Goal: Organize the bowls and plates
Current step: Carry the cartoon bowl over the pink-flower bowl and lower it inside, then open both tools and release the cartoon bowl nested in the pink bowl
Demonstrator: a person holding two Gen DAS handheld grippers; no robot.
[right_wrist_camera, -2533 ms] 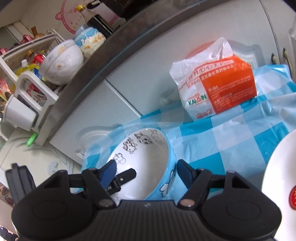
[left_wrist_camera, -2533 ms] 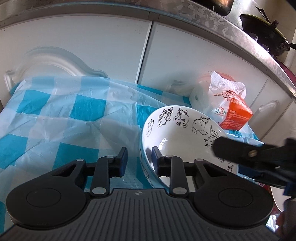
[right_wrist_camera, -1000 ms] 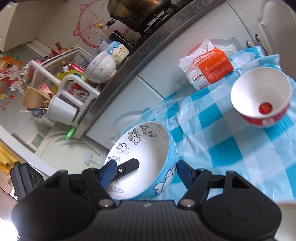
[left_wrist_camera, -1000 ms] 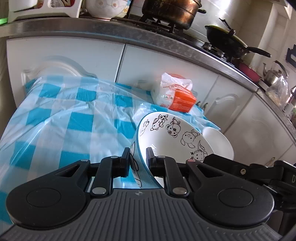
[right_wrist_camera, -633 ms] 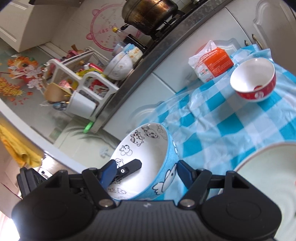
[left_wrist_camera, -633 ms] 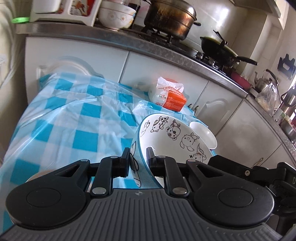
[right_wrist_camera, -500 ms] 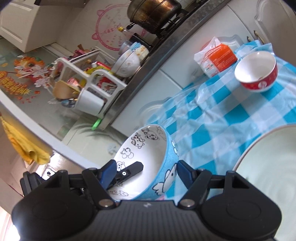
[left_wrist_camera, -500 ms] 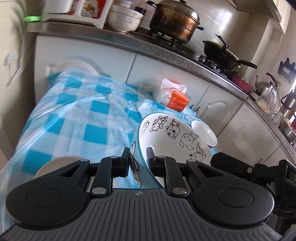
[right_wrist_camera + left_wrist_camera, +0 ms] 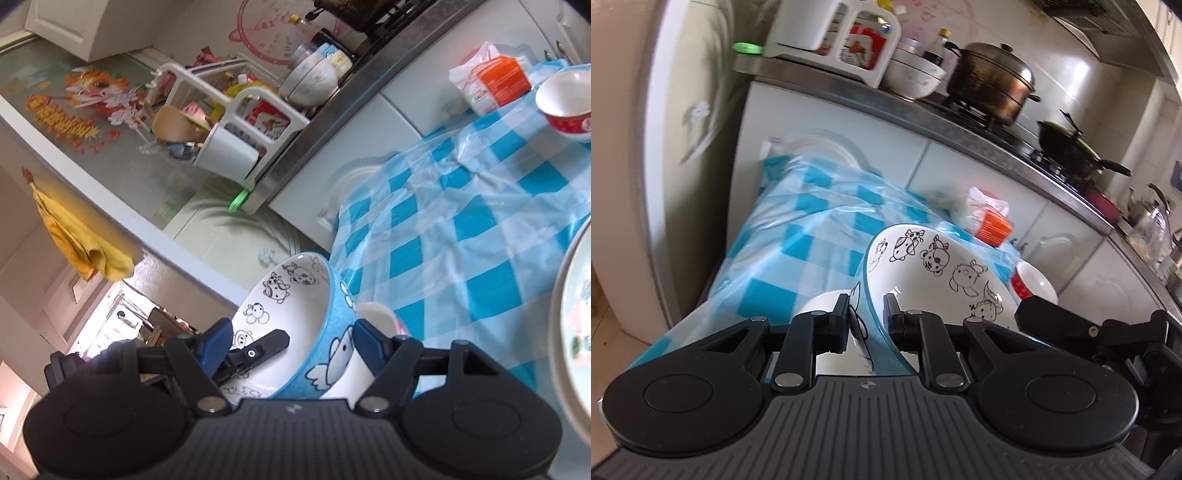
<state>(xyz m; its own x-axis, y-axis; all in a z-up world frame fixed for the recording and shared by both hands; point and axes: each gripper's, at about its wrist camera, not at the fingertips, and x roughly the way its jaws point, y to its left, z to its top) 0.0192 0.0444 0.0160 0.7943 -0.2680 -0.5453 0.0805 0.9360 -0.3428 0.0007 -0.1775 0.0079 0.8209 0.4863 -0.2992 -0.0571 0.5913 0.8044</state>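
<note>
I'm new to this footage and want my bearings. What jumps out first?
A cartoon-animal bowl fills the foreground, its rim pinched by the left hand-held gripper, above the blue checked tablecloth. The right hand-held gripper straddles it, open. Farther back, a red bowl sits beside an orange tissue pack.

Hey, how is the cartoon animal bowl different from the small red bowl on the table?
The cartoon animal bowl is larger, blue outside with black animal drawings inside; the small red bowl is red outside with a plain white inside. The cartoon bowl is tilted, its rim pinched by the left gripper; the red bowl rests upright on the checkered tablecloth, ungripped. Both are empty.
</note>
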